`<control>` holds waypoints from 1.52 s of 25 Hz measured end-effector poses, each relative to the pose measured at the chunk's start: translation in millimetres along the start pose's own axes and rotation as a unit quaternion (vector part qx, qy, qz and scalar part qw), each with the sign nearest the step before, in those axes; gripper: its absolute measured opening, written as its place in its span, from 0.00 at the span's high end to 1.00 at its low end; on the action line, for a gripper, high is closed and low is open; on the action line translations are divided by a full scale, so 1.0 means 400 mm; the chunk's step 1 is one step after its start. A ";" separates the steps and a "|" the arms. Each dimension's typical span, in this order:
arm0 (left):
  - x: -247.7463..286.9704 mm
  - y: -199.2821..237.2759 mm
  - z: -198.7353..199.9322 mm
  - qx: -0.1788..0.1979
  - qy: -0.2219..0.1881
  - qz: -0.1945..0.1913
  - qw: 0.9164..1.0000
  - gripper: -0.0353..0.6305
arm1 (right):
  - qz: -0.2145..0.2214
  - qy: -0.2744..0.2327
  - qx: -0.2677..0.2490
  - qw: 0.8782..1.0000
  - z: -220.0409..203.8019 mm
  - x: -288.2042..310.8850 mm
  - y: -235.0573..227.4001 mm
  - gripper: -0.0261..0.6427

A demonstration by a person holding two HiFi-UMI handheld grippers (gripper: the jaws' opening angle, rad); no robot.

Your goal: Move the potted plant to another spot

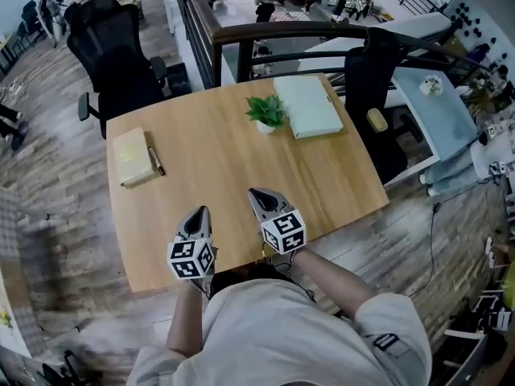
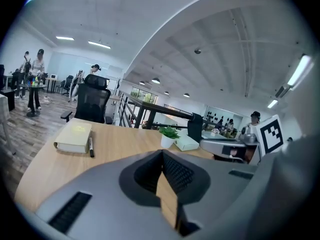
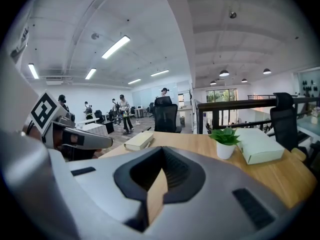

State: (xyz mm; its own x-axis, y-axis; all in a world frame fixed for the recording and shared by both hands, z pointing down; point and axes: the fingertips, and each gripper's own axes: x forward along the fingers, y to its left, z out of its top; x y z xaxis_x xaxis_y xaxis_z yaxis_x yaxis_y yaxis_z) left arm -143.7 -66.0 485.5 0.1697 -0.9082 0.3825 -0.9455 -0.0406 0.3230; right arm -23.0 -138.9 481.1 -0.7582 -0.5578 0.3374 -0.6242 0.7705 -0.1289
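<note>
The left claw [image 1: 198, 213] and right claw [image 1: 254, 192] are hovering over the light wooden bench's [image 1: 217, 163] near edge, jaws pressed together, empty. The small green plant in a white pot [image 1: 266, 113] is sitting near the far edge, just beside a pale flat box [image 1: 309, 107].

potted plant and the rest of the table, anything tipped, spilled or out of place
Nothing stands out. The potted plant stands upright beside the pale green box, with no soil spilled on the table; the book lies flat with the pen alongside.
</note>
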 end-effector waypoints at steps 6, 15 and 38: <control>-0.019 -0.030 0.099 0.007 -0.052 0.020 0.998 0.93 | 0.004 -0.042 -0.006 0.999 0.103 -0.017 -0.024 0.96; -0.058 -0.041 0.239 0.053 -0.113 0.051 0.991 0.93 | 0.003 -0.096 -0.064 0.993 0.246 -0.028 -0.018 0.96; -0.094 -0.072 0.365 0.088 -0.162 0.066 0.981 0.93 | -0.011 -0.161 -0.088 0.983 0.414 -0.075 -0.030 0.96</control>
State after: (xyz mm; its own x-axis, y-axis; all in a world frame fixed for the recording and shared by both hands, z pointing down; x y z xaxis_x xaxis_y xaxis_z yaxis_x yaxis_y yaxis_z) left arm -163.2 -91.6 335.5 -0.0280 -0.9939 0.1064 -0.9914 0.0412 0.1239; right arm -24.1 -182.4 318.2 -0.7826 -0.6221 0.0231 -0.6207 0.7826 0.0476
